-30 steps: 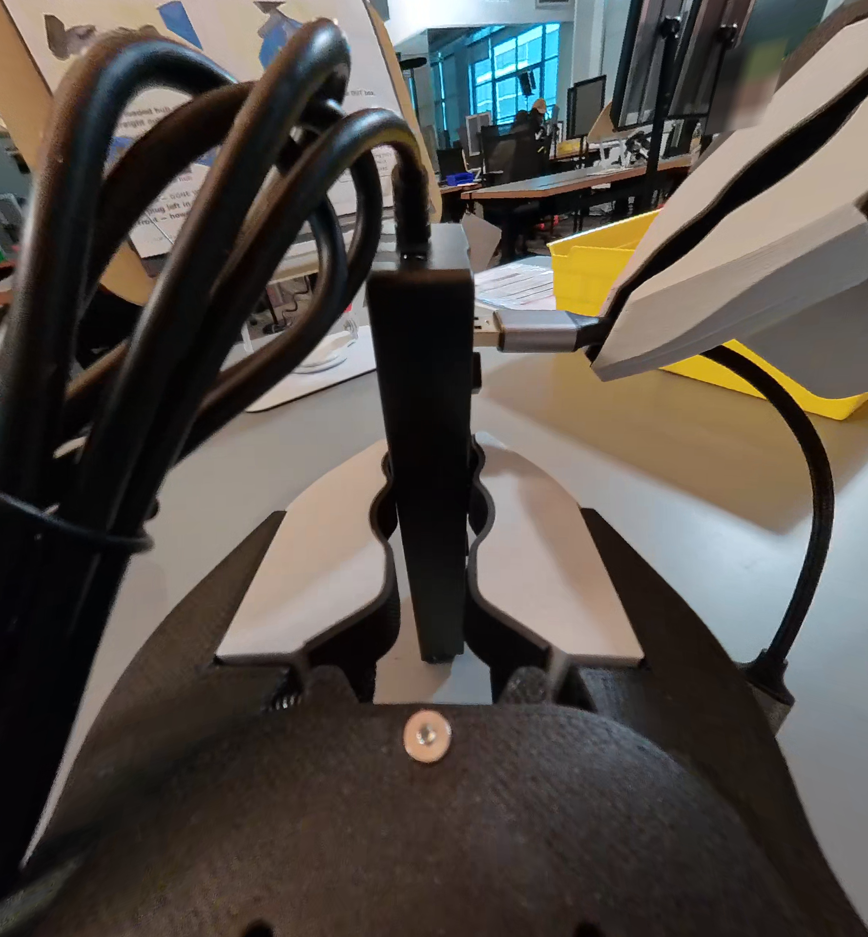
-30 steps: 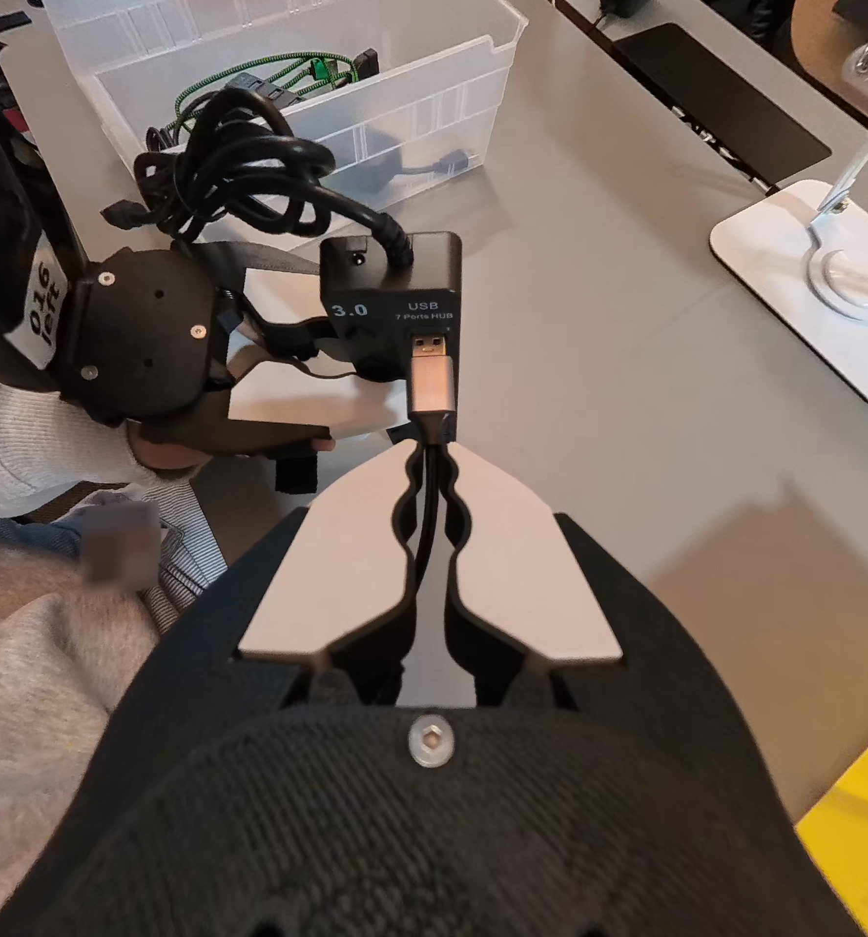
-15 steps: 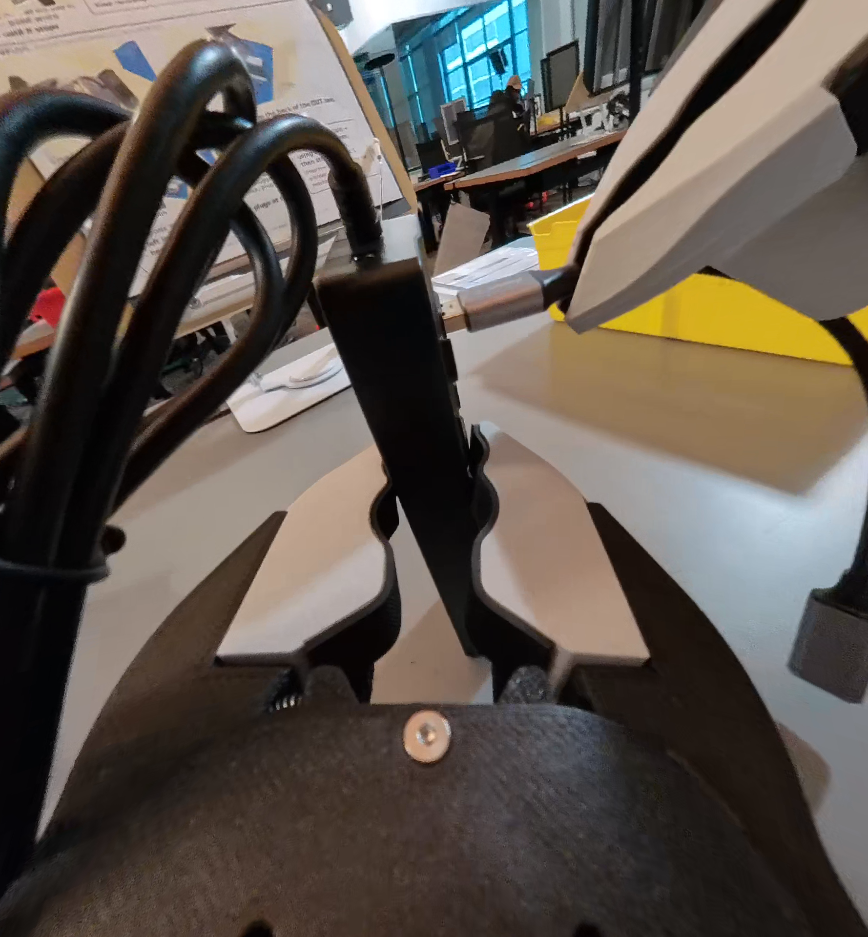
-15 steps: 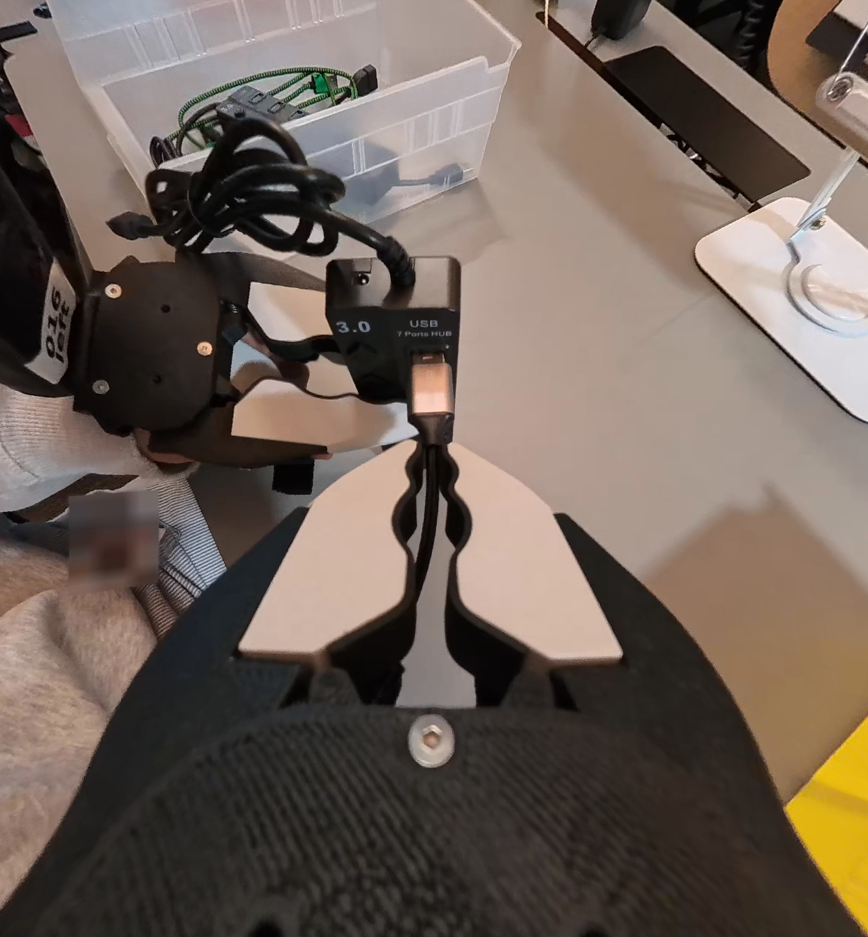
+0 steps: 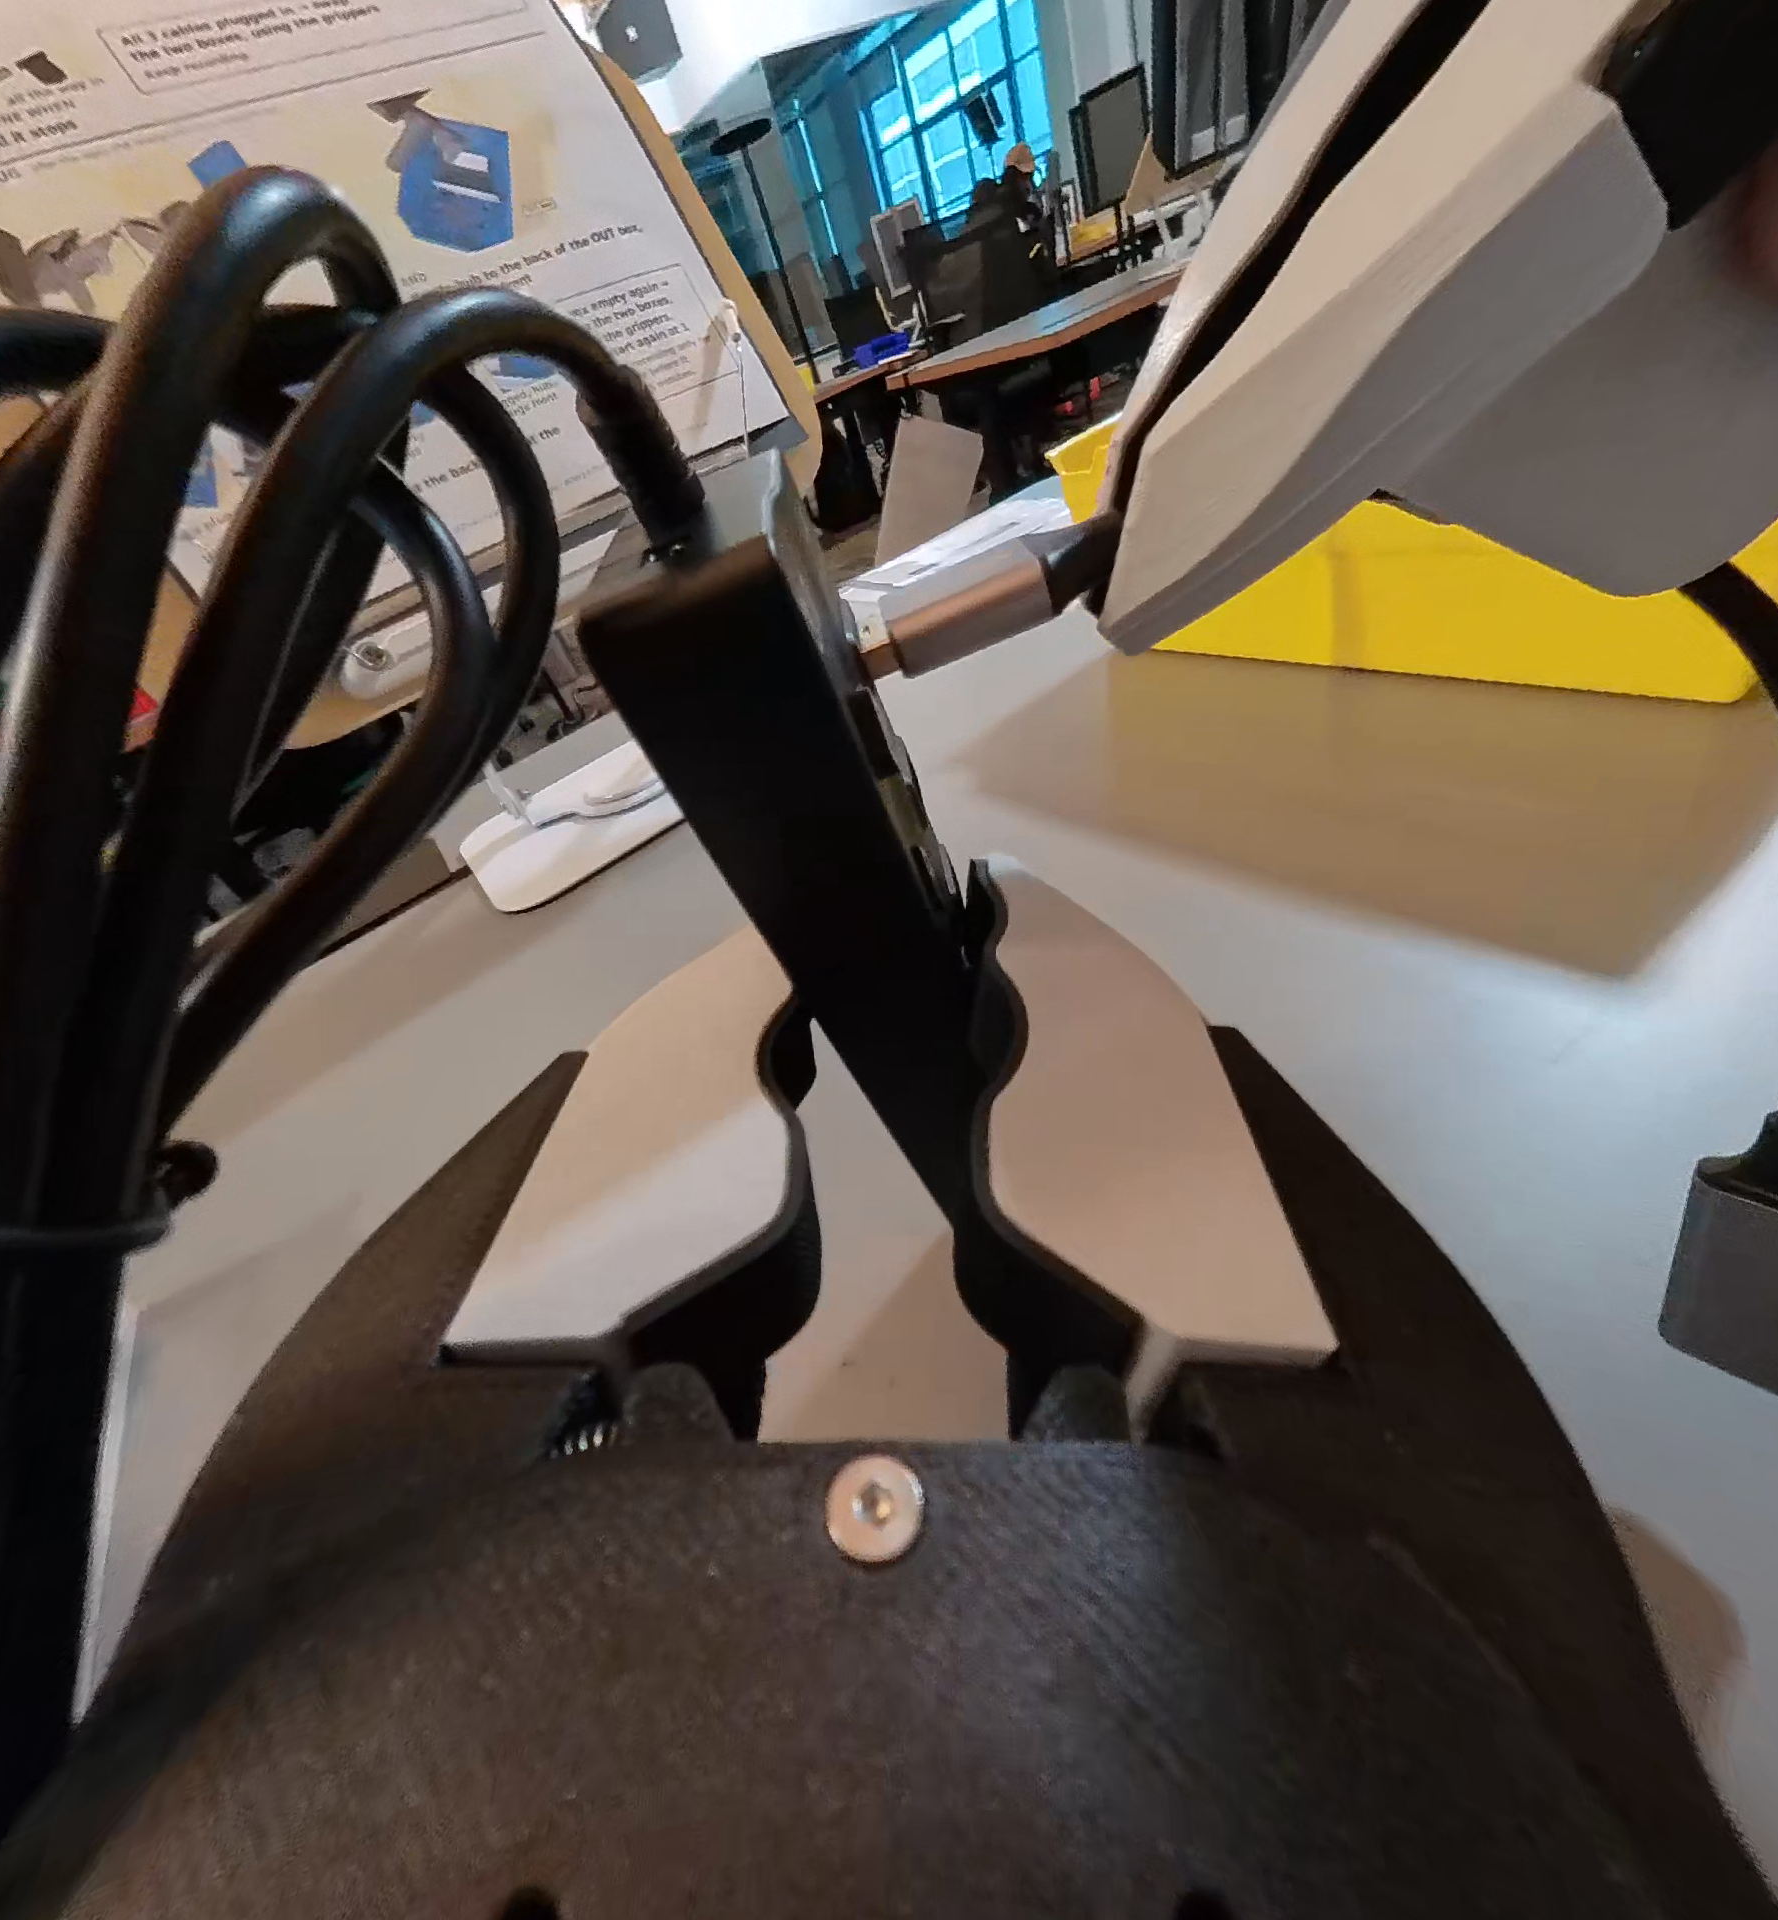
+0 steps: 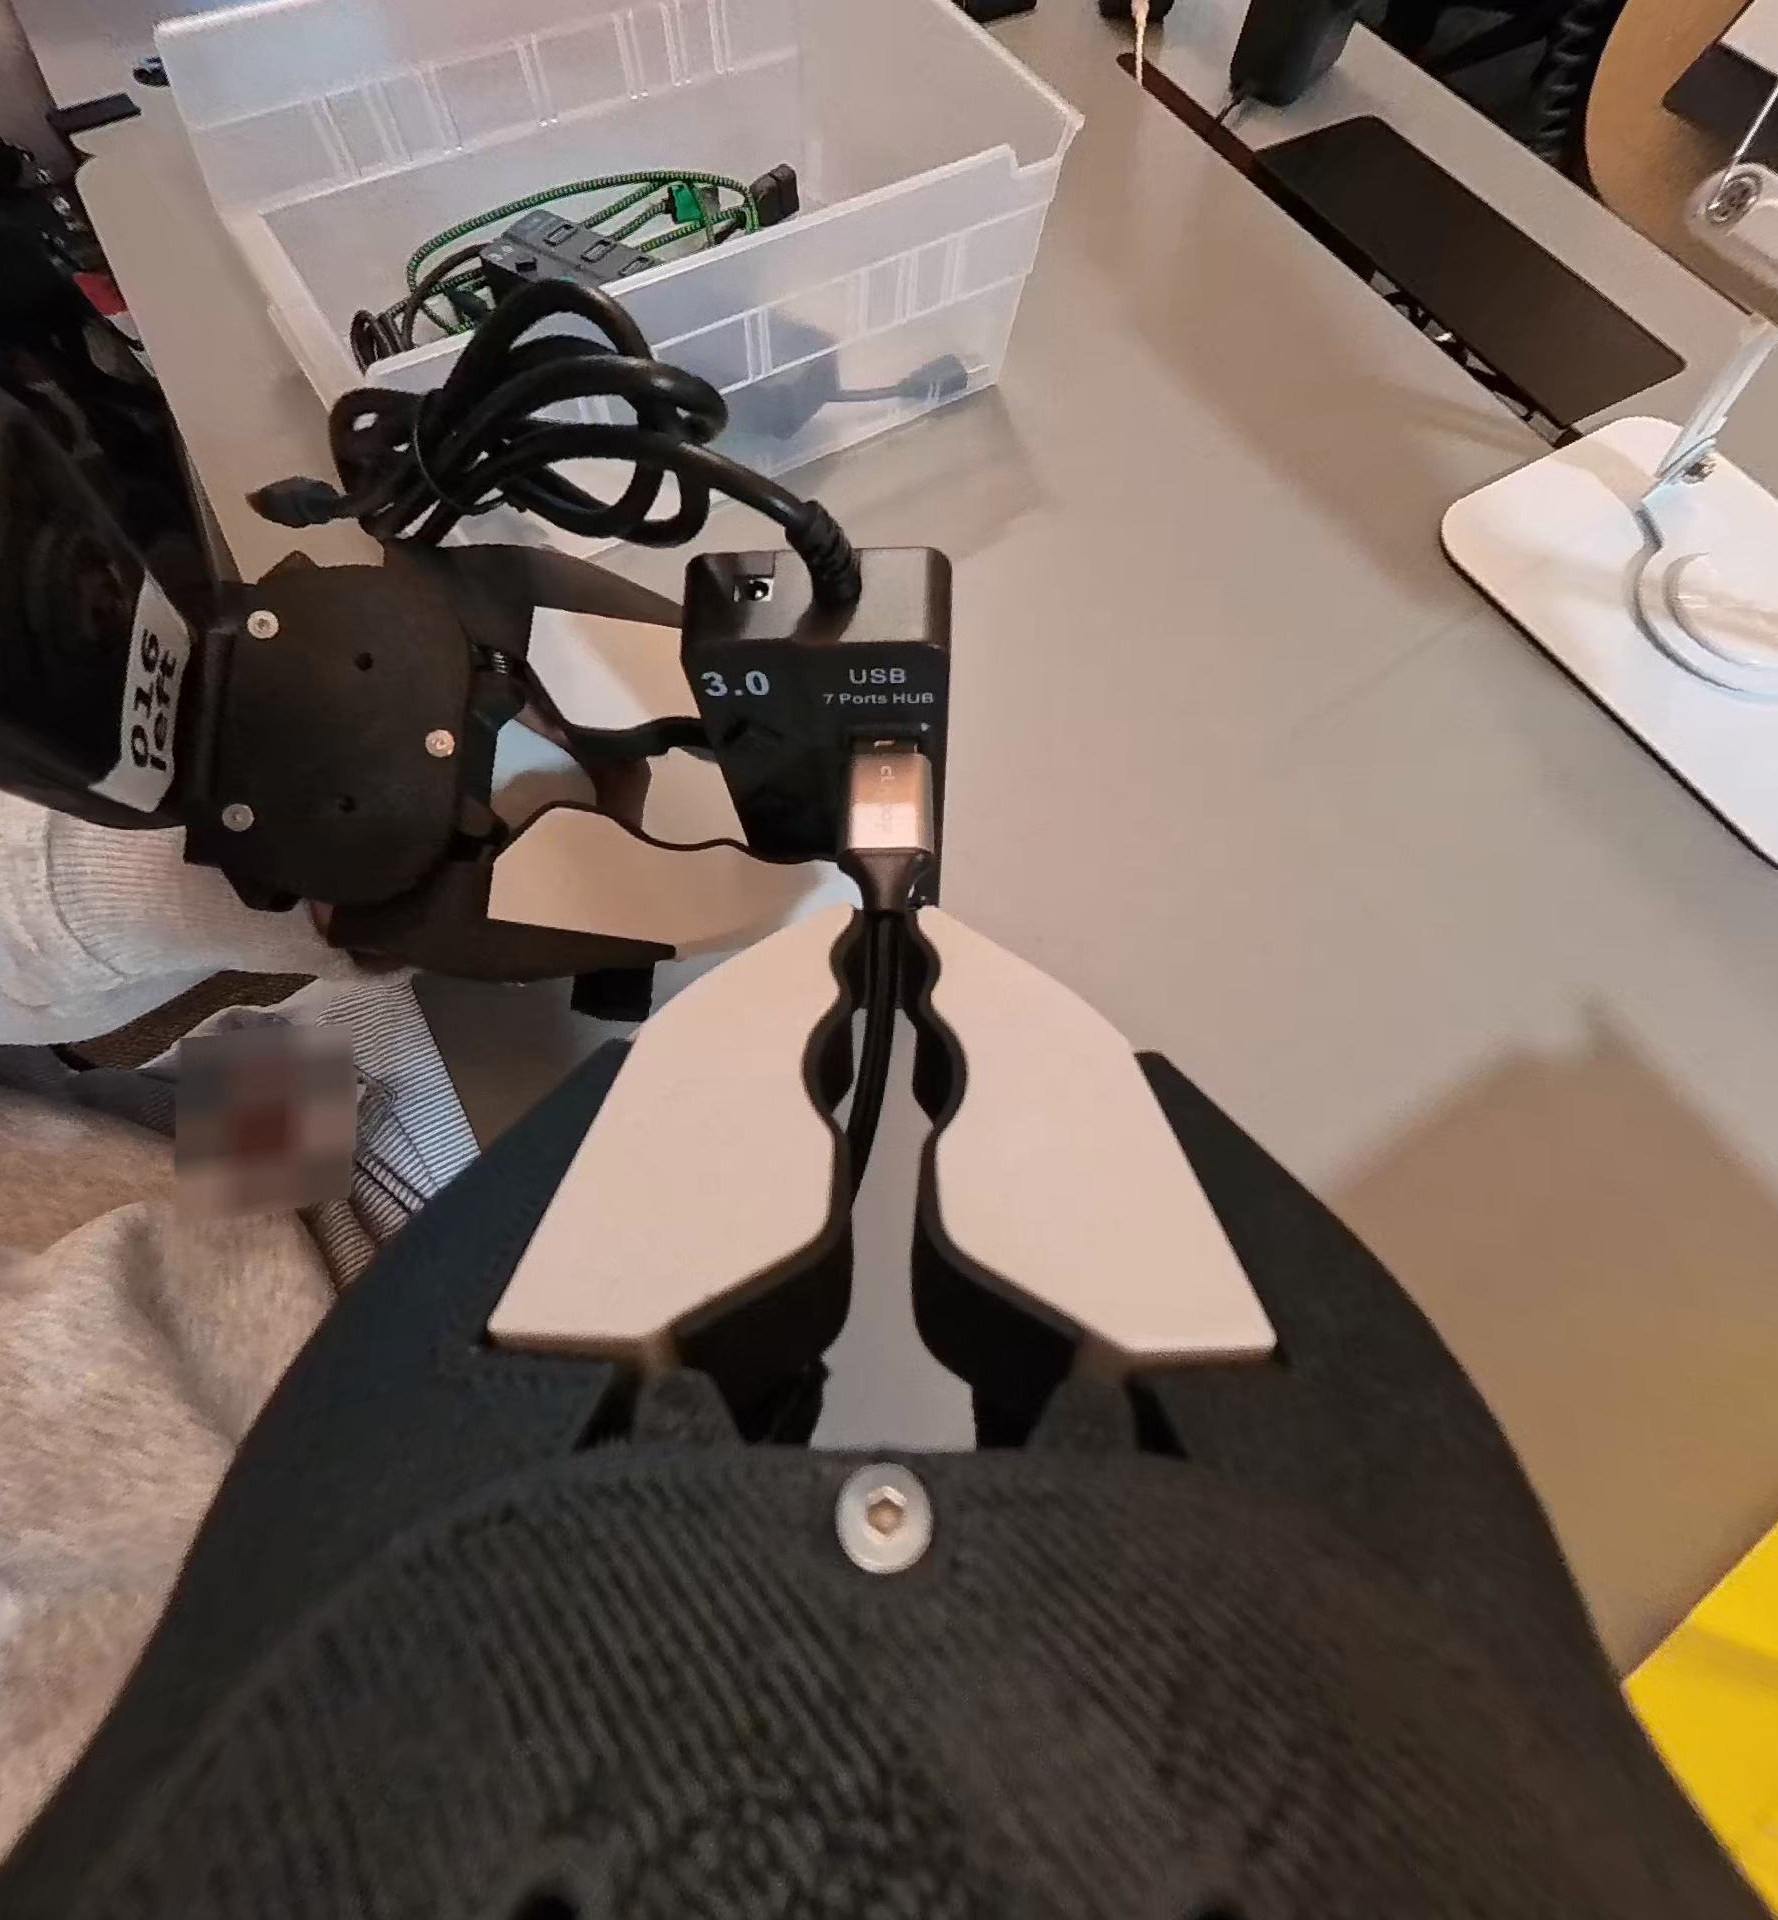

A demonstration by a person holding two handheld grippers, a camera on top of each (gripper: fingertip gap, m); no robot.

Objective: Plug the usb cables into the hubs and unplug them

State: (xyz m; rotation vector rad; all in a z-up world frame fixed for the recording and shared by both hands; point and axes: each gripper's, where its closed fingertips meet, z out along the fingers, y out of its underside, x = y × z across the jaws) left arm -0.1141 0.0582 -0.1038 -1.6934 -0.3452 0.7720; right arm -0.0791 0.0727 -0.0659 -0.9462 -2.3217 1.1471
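Leaning black hub (image 5: 760, 748), grey-shelled plug (image 5: 968, 613) seated.

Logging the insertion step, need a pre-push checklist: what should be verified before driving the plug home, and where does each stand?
1. Left gripper jaws clamp the black rectangular USB hub: ok.
2. Hub square in the jaws: not ok, it leans sideways.
3. Right gripper jaws shut on the black braided cable behind the plug: ok.
4. Grey metal USB plug lined up with a port: ok.
5. Plug fully seated: cannot tell.
6. Hub's bundled black lead off the port face: ok.
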